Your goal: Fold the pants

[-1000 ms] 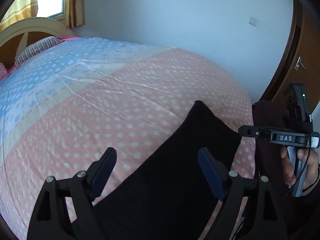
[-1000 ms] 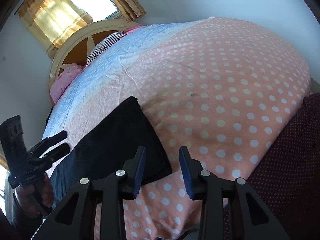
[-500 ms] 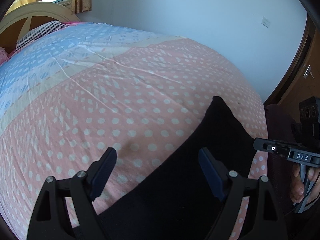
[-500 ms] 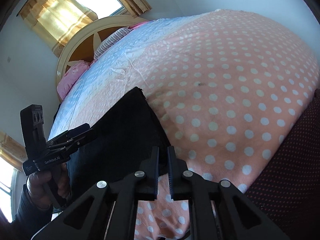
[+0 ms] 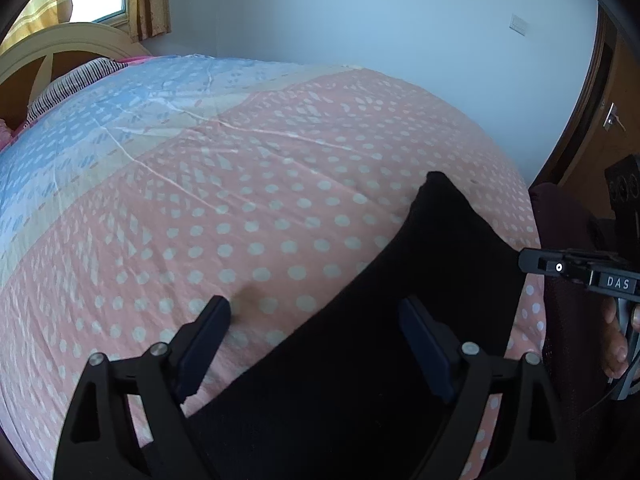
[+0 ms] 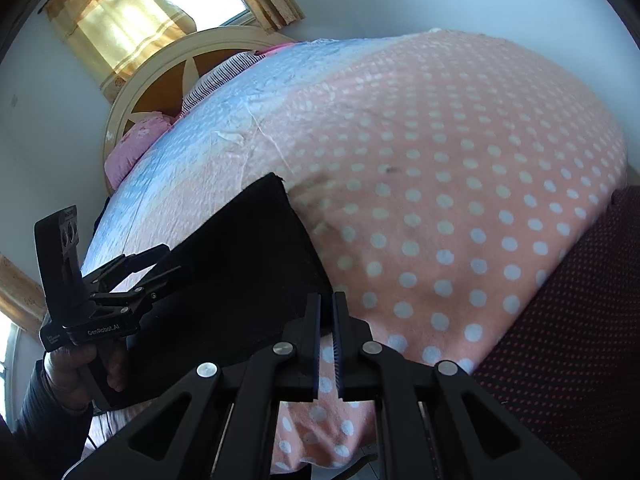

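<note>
Here, a flat slab of black fabric, the folded pants [image 5: 360, 360], lies on the near edge of a bed covered by a pink quilt with white polka dots [image 5: 260, 220]. In the left wrist view the pants fill the lower middle and right of the frame, one corner reaching up toward the middle right. In the right wrist view they sit at centre left, their right edge running down toward the bottom middle.

The left gripper [image 5: 314, 344] stands at the bottom of its own frame with its jaws opening, spread wide. Its left blue pad hangs over the pink quilt, its right pad over the black cloth, and the edge of the pants runs between them; neither pad visibly presses the fabric. The same gripper shows at the left of the right wrist view, held by a hand in a dark sleeve [image 6: 76, 368].

The right gripper [image 6: 326, 322] sits at bottom centre of its frame with jaws drawn nearly together, only a thin gap left. Its tips are at the lower right corner of the pants; whether cloth is pinched between them I cannot tell.

A cream wooden headboard [image 6: 168, 60] and yellow curtains [image 6: 120, 12] occupy the upper left.
</note>
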`<act>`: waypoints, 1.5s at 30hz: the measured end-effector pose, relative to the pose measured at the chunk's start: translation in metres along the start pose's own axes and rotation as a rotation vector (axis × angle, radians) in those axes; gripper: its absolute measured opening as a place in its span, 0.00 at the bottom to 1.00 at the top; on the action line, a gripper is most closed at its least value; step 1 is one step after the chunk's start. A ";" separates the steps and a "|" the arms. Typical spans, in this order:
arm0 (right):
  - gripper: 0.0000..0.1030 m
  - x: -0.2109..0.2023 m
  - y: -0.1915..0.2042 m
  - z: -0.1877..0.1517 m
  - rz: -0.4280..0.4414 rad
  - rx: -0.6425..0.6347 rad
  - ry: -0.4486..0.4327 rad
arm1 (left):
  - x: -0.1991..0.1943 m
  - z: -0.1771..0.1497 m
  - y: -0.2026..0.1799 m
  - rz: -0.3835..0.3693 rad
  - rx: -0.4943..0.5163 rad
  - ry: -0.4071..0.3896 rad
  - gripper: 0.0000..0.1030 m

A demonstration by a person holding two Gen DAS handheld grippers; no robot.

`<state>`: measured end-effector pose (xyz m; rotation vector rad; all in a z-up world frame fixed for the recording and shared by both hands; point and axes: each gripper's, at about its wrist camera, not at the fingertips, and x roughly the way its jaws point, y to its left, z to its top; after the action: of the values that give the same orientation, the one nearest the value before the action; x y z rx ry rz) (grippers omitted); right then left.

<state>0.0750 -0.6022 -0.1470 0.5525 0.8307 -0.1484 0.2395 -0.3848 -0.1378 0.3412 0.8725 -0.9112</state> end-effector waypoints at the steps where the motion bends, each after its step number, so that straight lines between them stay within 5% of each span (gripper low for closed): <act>1: 0.16 0.001 -0.001 -0.001 -0.012 -0.006 -0.010 | 0.001 0.000 0.001 0.004 -0.008 0.005 0.87; 2: 0.26 -0.002 -0.001 0.000 -0.034 -0.012 -0.026 | -0.002 -0.001 0.003 0.003 -0.018 0.004 0.87; 3: 0.47 -0.004 0.000 0.000 -0.034 -0.013 -0.039 | -0.008 -0.003 0.004 0.007 -0.025 -0.003 0.87; 11: 0.50 -0.005 0.007 0.017 0.096 -0.007 -0.052 | -0.071 -0.063 0.009 0.054 -0.056 -0.056 0.92; 14: 0.47 0.011 0.006 0.023 0.149 0.046 -0.013 | -0.071 -0.088 0.013 0.050 -0.095 -0.040 0.92; 20: 0.43 0.031 0.006 0.027 0.162 0.051 0.052 | -0.072 -0.102 0.002 0.155 -0.036 -0.050 0.92; 22: 0.24 0.026 -0.001 0.028 0.155 0.078 0.064 | -0.077 -0.104 0.006 0.148 -0.076 -0.062 0.92; 26: 0.24 0.027 0.006 0.022 0.171 0.037 0.077 | -0.103 -0.116 0.019 0.143 -0.161 -0.113 0.92; 32: 0.24 0.032 -0.009 0.021 0.282 0.082 0.076 | -0.135 -0.142 0.052 0.207 -0.287 -0.162 0.92; 36: 0.24 0.035 -0.002 0.019 0.255 0.054 0.068 | -0.143 -0.159 0.070 0.224 -0.373 -0.171 0.92; 40: 0.10 0.032 -0.004 0.019 0.261 0.069 0.040 | -0.142 -0.173 0.085 0.242 -0.411 -0.155 0.92; 45: 0.08 0.001 0.034 0.013 0.267 -0.020 -0.036 | -0.152 -0.184 0.093 0.235 -0.443 -0.174 0.92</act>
<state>0.0962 -0.5797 -0.1267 0.6352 0.7156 0.0944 0.1723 -0.1374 -0.1419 -0.0211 0.8274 -0.5029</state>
